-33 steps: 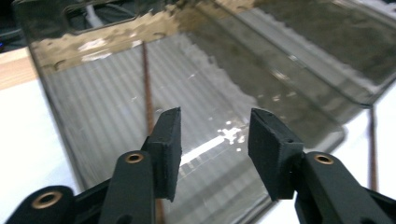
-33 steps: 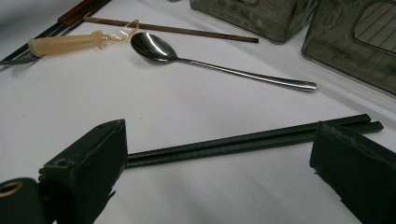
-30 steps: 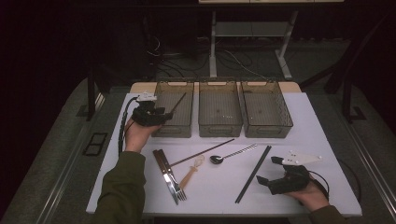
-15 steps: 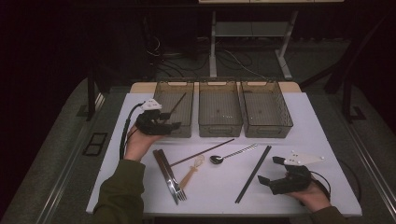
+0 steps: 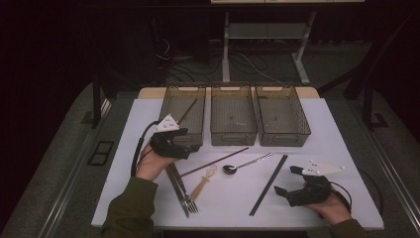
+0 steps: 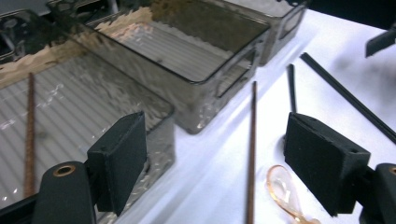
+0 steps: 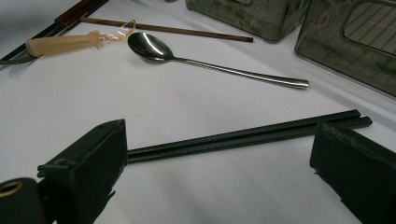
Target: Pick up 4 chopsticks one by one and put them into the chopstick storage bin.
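Both tools are wide open and empty, so I'd drop the left tool straight over the brown chopstick lying on the surface beside the left bin, pinching mid-length.

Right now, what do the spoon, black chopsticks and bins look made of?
Spoon: polished metal, probably steel; mirror reflections in the bowl. Black chopsticks: matte black, plastic or lacquered wood, can't tell. Bins: smoky translucent plastic; ribbed floor shows through the walls.
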`<state>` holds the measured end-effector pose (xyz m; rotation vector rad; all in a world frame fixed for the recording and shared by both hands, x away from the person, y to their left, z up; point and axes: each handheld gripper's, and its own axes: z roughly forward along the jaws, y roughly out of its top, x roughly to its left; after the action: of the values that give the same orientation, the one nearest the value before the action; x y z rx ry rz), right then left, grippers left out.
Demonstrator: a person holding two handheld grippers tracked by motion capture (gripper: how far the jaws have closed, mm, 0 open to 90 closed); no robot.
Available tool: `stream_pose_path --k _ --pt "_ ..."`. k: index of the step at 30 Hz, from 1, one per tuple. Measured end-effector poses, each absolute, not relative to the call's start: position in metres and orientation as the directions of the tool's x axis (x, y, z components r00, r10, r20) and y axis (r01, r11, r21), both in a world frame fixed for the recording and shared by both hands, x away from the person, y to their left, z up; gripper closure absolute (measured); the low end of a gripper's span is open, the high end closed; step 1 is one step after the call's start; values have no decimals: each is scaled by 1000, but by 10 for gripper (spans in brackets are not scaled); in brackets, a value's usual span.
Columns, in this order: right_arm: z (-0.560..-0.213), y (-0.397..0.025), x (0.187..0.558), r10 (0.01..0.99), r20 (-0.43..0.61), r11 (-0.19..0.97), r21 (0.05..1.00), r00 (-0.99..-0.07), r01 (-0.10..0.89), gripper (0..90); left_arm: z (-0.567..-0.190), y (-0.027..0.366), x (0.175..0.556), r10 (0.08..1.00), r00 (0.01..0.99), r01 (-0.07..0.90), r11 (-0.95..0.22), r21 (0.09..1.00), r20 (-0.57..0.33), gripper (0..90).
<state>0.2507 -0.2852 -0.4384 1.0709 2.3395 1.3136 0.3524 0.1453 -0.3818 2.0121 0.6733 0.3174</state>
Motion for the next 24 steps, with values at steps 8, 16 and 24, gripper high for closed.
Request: stream_pose_path --k 8,16,24 --pt "-438 -285 251 704 127 321 821 -699 472 44 -394 141 341 559 827 345 -424 837 -58 228" --pt "-437 -286 251 705 125 320 822 -698 471 44 -407 141 334 561 824 367 -436 822 -71 284" --pt "-437 -285 251 703 125 323 821 -700 471 44 -414 134 335 534 843 363 -475 801 -66 444"
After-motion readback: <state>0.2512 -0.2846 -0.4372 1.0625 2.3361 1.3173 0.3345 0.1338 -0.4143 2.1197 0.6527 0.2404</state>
